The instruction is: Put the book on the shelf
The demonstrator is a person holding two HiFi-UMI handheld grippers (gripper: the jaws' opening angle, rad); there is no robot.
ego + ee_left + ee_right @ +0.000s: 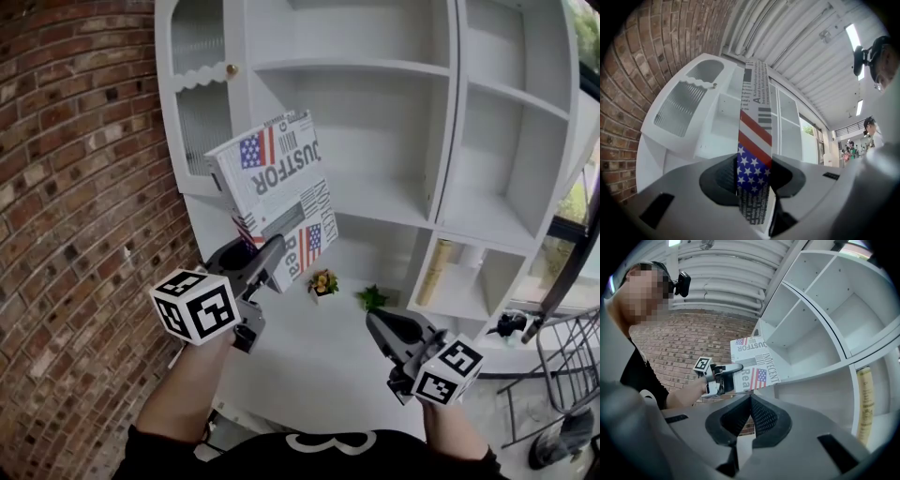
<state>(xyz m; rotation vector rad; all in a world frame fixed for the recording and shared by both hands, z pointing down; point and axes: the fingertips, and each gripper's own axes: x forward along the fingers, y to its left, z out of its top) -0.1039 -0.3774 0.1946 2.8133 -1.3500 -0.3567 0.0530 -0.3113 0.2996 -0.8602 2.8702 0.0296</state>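
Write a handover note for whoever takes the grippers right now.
Left gripper: shut on the book near its lower end. The book is tilted, in the air in front of the white shelf unit.
Right gripper: jaws together, empty, held low on the right.
Done: book is in the grip and up at shelf level.
Left: set it into a compartment and let go.

Location: a large indoor hall furnished as a home corner. A red brick wall (75,187) stands at 9 o'clock and a white shelf unit (375,122) at 12 o'clock. The left gripper view shows a ribbed ceiling (801,37) with strip lights (853,35), and people (871,127) at 3 o'clock.
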